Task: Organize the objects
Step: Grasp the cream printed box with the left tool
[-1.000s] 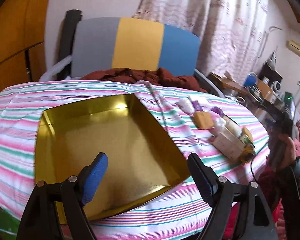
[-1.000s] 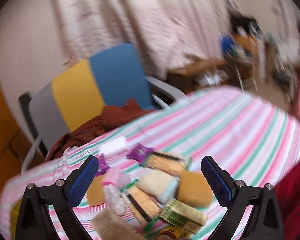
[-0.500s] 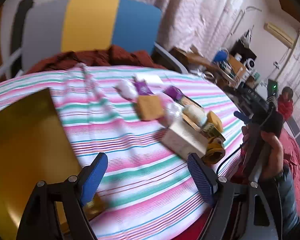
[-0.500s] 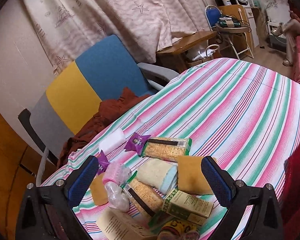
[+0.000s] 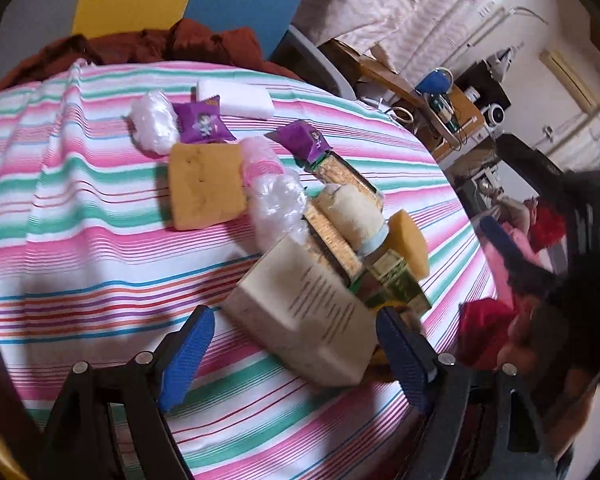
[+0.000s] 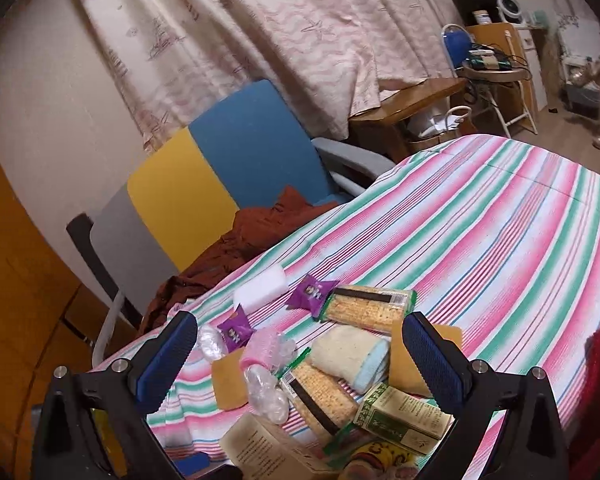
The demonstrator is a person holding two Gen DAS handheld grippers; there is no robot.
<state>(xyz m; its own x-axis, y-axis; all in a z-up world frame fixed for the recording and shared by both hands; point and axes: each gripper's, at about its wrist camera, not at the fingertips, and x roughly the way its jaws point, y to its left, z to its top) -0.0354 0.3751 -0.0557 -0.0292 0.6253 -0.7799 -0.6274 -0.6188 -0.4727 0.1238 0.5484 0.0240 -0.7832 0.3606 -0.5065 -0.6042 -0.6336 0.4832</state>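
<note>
Now our left gripper hangs released, jaws straddling the beige box — likely our first pick. Our right gripper gapes empty above the snack pile, heaped near the striped tablecloth edge — within easy reach.

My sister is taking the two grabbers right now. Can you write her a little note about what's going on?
Left gripper: open, empty, fingers either side of the beige box at the near end of the pile.
Right gripper: open, empty, hovering over the same pile.
Pile on the striped tablecloth: white block, two purple sachets, cracker packs, rolled towel, sponges, green box.
Done: nothing picked yet by the look of it.
Left: everything. No tray shows in these views; probably start with the beige box.
</note>
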